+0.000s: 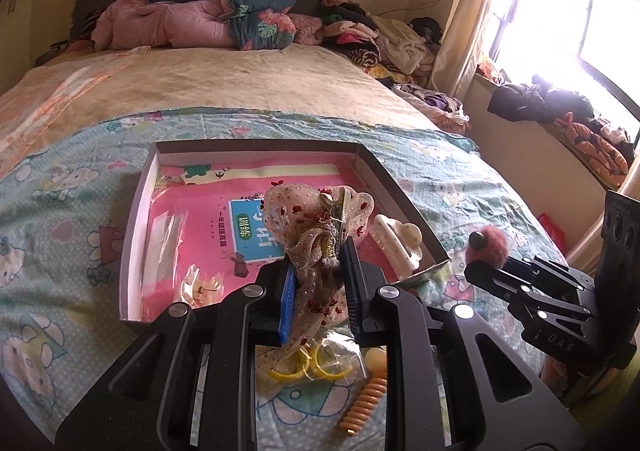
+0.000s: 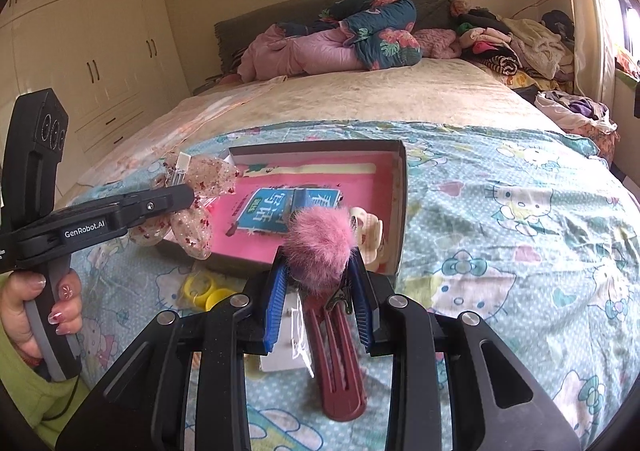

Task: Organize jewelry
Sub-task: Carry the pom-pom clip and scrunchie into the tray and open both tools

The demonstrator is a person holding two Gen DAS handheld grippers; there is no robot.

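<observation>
My left gripper is shut on a beige mesh bow hair clip with red sequins, held over the near edge of a shallow cardboard box. A pink book lines the box, and a white claw clip lies in its right corner. My right gripper is shut on a pink fluffy pom-pom hair clip, whose maroon prong hangs back between the fingers. It hovers just before the box. Each gripper shows in the other view: the right gripper with the pom-pom, and the left gripper with the bow.
Yellow rings in a clear bag and an orange spiral hair tie lie on the cartoon-cat sheet before the box. Small clear bags sit inside the box. A person's hand grips the left handle. Bedding and clothes pile up at the headboard.
</observation>
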